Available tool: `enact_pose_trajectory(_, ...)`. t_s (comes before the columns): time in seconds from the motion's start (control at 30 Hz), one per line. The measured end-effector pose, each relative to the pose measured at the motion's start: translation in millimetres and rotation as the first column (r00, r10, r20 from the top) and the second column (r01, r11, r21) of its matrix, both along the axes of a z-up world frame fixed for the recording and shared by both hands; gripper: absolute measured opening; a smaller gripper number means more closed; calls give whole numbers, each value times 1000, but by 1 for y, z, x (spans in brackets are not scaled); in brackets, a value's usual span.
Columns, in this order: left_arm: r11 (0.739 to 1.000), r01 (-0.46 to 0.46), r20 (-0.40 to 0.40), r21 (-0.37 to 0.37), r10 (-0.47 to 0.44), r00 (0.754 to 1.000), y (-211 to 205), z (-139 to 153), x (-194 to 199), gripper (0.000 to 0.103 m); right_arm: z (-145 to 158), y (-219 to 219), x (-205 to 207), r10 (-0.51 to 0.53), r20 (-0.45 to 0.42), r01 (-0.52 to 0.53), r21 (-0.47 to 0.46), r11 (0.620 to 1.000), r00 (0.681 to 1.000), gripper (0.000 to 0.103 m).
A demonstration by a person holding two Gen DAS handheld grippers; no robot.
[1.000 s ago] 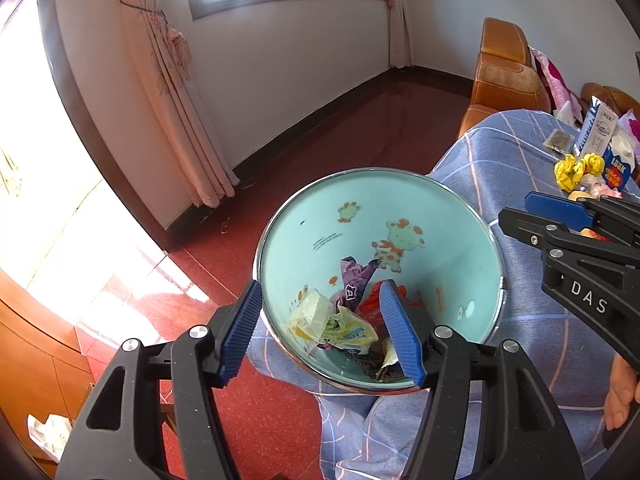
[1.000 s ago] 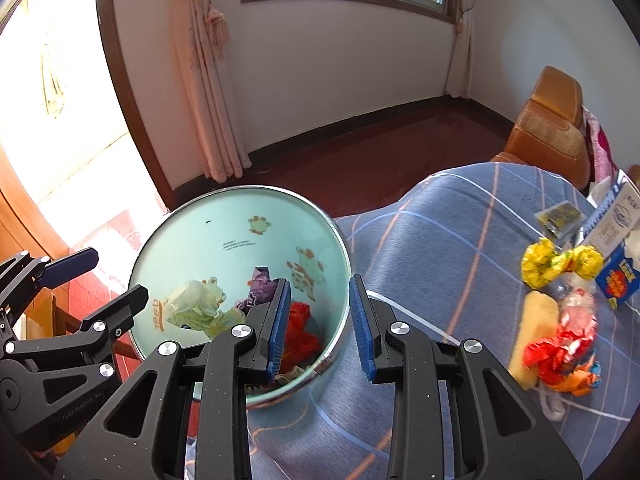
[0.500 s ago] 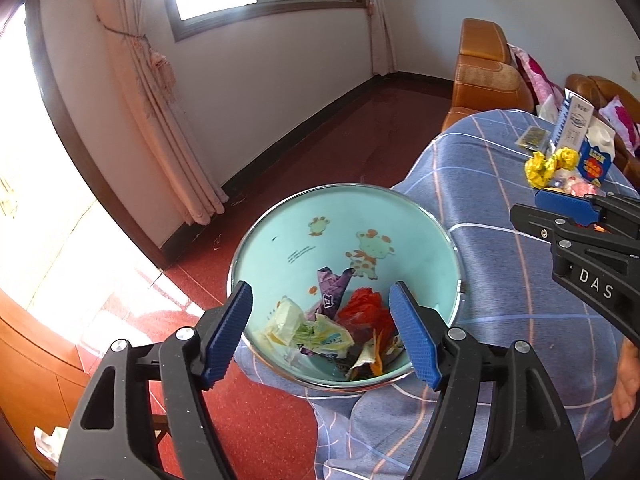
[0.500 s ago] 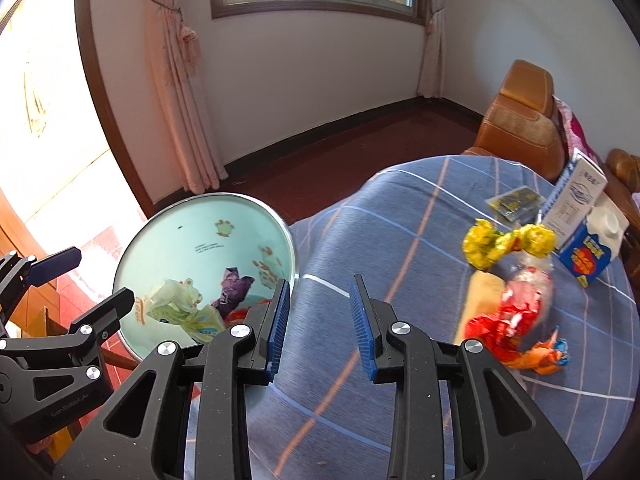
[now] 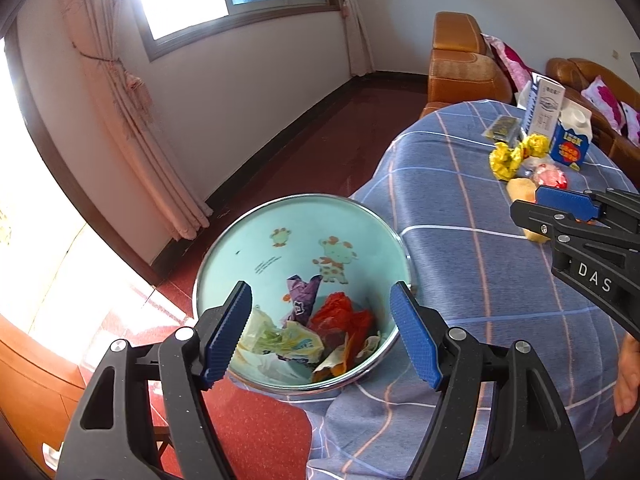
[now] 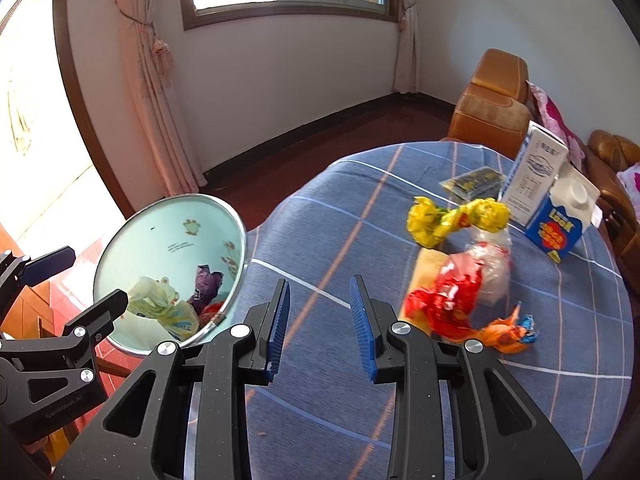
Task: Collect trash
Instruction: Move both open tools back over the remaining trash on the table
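Left gripper (image 5: 320,332): jaws wide, just been opening, nothing between them; sits above the round pale-blue cartoon-print bin with chrome rim (image 5: 280,216), which holds crumpled wrappers (image 5: 304,332). Right gripper (image 6: 320,328): jaws narrow, parted, empty, over the blue checked tablecloth (image 6: 360,208). Remaining trash lies ahead and right of it: red crumpled wrapper (image 6: 444,304), orange wrapper (image 6: 504,334), yellow foil wrapper (image 6: 452,218), clear plastic bag (image 6: 494,260). Blue-white milk carton (image 6: 562,220) farther out, upright. Bin sits left of right gripper, beside the table edge.
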State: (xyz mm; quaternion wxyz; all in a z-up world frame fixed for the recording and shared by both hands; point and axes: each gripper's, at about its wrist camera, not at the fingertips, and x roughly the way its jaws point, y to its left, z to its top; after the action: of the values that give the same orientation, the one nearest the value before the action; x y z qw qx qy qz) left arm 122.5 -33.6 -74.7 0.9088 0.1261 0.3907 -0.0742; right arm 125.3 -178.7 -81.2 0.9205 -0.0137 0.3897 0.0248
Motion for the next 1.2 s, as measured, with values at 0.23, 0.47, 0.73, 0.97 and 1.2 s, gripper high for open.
enact_pose_trajectory(0.23, 999, 32, 8, 7, -32, 999, -18, 2, -4, 71, 0, -16, -7, -25, 2, 25, 7, 1000, 1000, 32)
enact_pose_trajectory(0.47, 998, 54, 10, 21, -54, 998, -35, 3, -7, 71, 0, -32, -15, -51, 8, 51, 13, 999, 999, 32)
enact_pose_trajectory(0.73, 996, 87, 30, 35, -88, 996, -58, 9, -11, 71, -4, -62, -29, -110, 3, 110, 15, 994, 994, 32)
enact_pose_trajectory(0.97, 991, 126, 37, 47, -127, 991, -78, 11, -15, 71, -7, -92, -44, -168, 2, 168, 15, 986, 986, 32)
enact_pose_trajectory(1.2, 983, 180, 37, 42, -182, 983, -96, 8, -17, 71, -11, -124, -56, -227, -1, 227, 7, 974, 974, 32)
